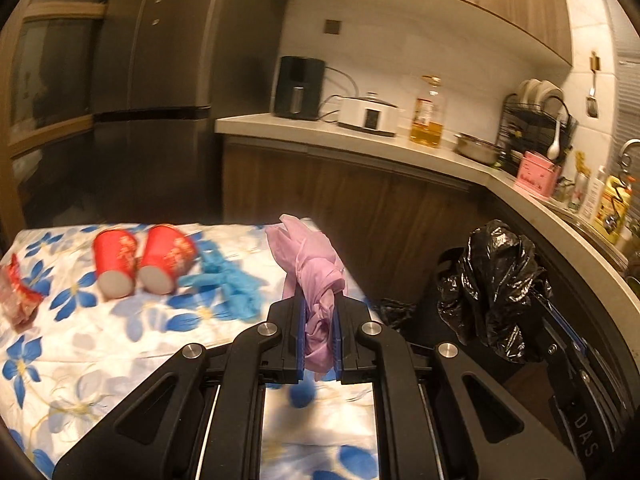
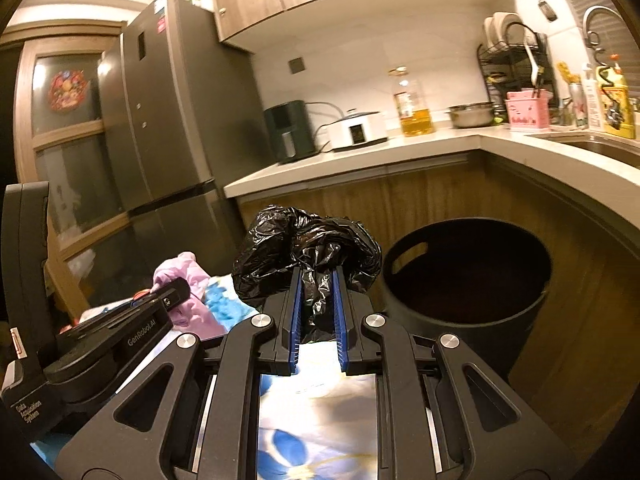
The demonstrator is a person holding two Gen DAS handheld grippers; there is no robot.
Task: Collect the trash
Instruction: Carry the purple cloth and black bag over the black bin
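Observation:
My left gripper is shut on a crumpled pink glove, held above the right edge of the flower-print table. Two red paper cups lie on their sides on the table, with a blue glove beside them and a red wrapper at the far left. My right gripper is shut on a crumpled black plastic bag, which the left wrist view shows at the right as the black bag. A black trash bin stands open on the floor beyond and to the right of the bag.
A grey fridge stands to the left. The L-shaped counter carries an air fryer, a white cooker, an oil bottle, a steel bowl, a dish rack and a sink at right.

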